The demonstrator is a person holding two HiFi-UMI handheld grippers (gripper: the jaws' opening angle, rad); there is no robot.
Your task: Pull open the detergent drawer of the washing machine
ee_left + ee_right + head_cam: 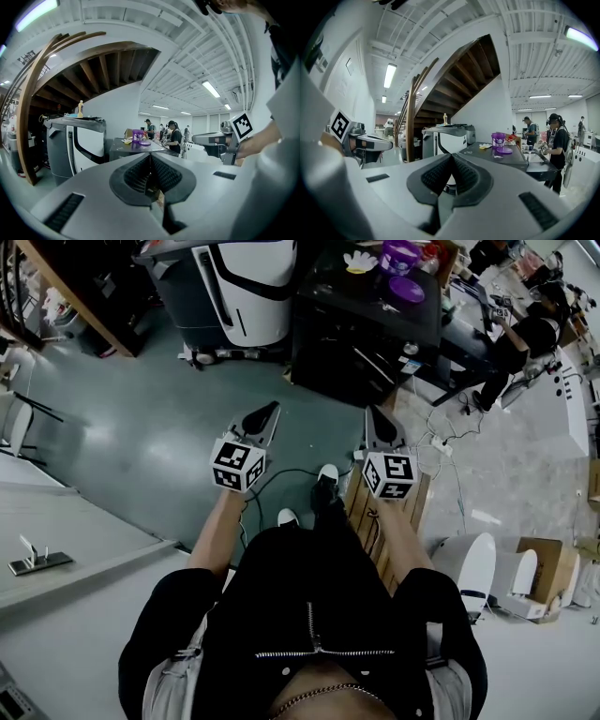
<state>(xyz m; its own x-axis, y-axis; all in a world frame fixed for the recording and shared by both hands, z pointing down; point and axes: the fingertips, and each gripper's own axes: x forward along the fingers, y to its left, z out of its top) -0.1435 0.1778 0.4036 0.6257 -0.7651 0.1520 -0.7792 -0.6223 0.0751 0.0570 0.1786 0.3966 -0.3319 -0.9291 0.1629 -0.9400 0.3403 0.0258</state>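
Grey left gripper (266,418) and grey right gripper (378,420): jaws together, empty; step nearer the tall grey-and-white machine (246,287), then part one's jaws before reaching its drawer

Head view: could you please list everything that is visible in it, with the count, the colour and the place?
table: one, black, top centre
tub: one, purple, far end of the table
lid: one, purple, on the table beside the tub
machine: one, grey and white, on the floor left of the table
cables: several, white, floor beside the right tool
wooden slats: one set, brown, under the right forearm
cardboard box: one, brown, lower right
bystander: one, in black, upper right
shoes: two, white toes, between the tools
left tool: one, grey, shut, empty, left of centre
right tool: one, grey, shut, empty, right of centre
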